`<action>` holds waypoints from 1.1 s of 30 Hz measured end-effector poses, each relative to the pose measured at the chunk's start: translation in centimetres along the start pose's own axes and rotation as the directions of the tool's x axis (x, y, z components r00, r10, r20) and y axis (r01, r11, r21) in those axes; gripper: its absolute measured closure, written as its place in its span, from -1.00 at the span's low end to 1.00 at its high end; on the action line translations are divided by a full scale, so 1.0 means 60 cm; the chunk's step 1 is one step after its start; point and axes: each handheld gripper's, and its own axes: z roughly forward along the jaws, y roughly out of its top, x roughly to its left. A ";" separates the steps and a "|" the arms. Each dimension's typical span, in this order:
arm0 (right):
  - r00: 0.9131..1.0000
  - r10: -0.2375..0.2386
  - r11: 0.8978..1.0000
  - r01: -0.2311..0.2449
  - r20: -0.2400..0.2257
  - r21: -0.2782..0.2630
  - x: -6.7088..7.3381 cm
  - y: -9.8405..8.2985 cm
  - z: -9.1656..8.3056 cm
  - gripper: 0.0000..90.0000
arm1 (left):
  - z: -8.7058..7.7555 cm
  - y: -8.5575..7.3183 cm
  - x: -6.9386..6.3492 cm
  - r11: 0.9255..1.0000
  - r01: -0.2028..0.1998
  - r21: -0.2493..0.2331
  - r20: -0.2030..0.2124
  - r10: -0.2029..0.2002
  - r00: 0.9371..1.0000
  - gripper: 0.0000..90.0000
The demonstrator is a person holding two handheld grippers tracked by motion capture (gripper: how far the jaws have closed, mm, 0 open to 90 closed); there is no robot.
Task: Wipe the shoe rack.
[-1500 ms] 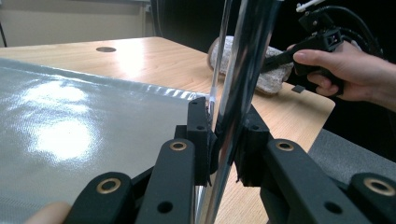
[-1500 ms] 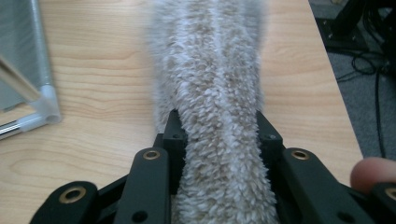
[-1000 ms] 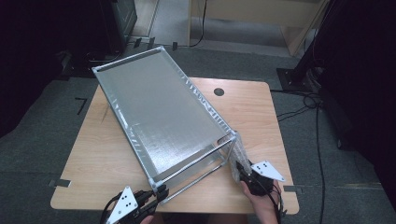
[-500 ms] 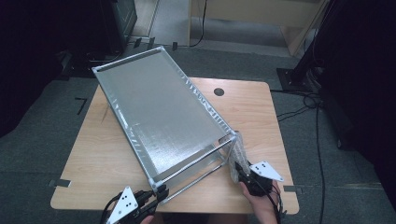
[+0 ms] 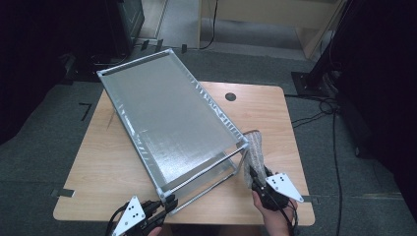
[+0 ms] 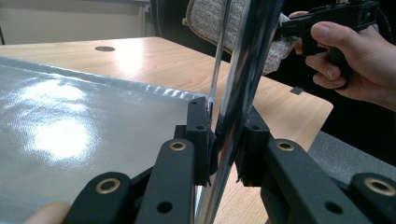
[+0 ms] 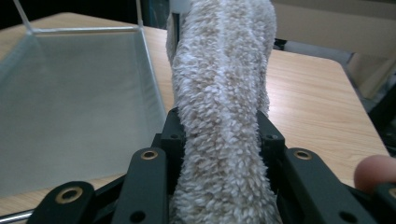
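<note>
We hold the rack [image 5: 172, 118], a chrome-framed shelf unit with a grey liner, steady with the left gripper [image 5: 164, 205], whose jaws are clamped narrow on the near corner post [image 6: 243, 93]. The right gripper [image 5: 255, 178] grips a folded terry cloth [image 5: 254, 147], jaws pressed on its thick pile, held at the rack's near right corner, beside the upright. To wipe well, we keep the left clamp firm so the frame cannot slide on the wooden table [image 5: 275, 113], and we draw the cloth along the rods with even pressure, avoiding snagging the pile on the corner joints. The shelf liner [image 7: 70, 102] carries nothing.
</note>
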 end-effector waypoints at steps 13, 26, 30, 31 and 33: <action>0.995 0.062 0.984 -0.075 0.084 0.164 0.055 -0.063 0.049 0.42 | 0.001 0.000 0.001 1.000 0.001 0.001 0.008 -0.001 1.000 0.75; 0.993 0.118 0.993 -0.119 0.015 0.023 0.046 -0.027 0.011 0.39 | 0.004 0.000 -0.001 1.000 0.003 0.001 0.012 -0.003 1.000 0.75; 0.993 0.111 0.988 -0.114 0.033 0.107 0.078 -0.061 0.034 0.40 | 0.004 0.000 -0.001 1.000 0.003 -0.001 0.018 -0.003 1.000 0.75; 0.995 0.093 0.989 -0.096 0.032 0.108 0.090 -0.066 0.036 0.40 | 0.004 0.000 -0.001 1.000 0.003 -0.001 0.018 -0.003 1.000 0.75; 0.999 0.052 0.992 -0.051 0.002 0.114 0.116 -0.073 0.037 0.40 | 0.005 0.000 0.000 1.000 0.003 -0.002 0.019 -0.003 1.000 0.75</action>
